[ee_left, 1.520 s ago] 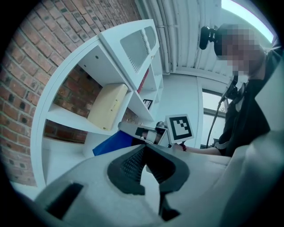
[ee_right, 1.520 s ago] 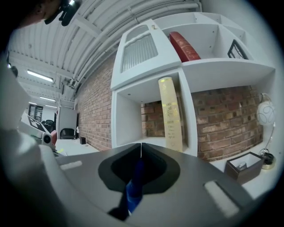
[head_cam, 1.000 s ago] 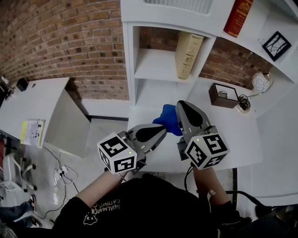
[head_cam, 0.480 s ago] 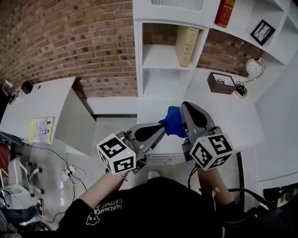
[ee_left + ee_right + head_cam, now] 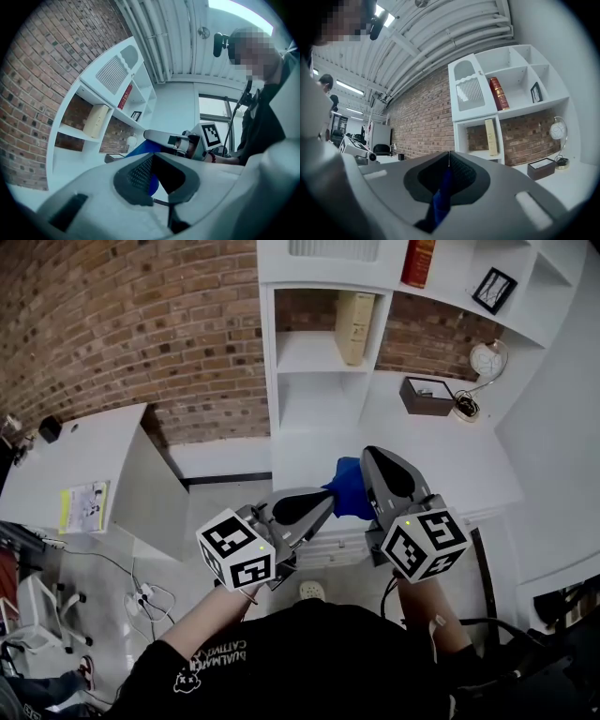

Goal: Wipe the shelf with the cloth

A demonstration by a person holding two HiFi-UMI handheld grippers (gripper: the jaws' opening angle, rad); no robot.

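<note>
Head view with both gripper views. The right gripper [image 5: 366, 454] has its fingers closed on the blue cloth [image 5: 345, 491], a fold of which runs down between the pads in the right gripper view. The cloth hangs at that gripper's left side, over the near part of the white bench [image 5: 450, 465] and well apart from the white shelf [image 5: 309, 352] against the brick wall [image 5: 141, 324]. The left gripper [image 5: 330, 501] lies just beside the cloth, its fingers drawn together at the tips with nothing clamped; contact with the cloth cannot be judged. The shelf carries a beige book [image 5: 353, 326] and a red book [image 5: 417, 261]. A dark box [image 5: 427, 395] rests on the bench.
</note>
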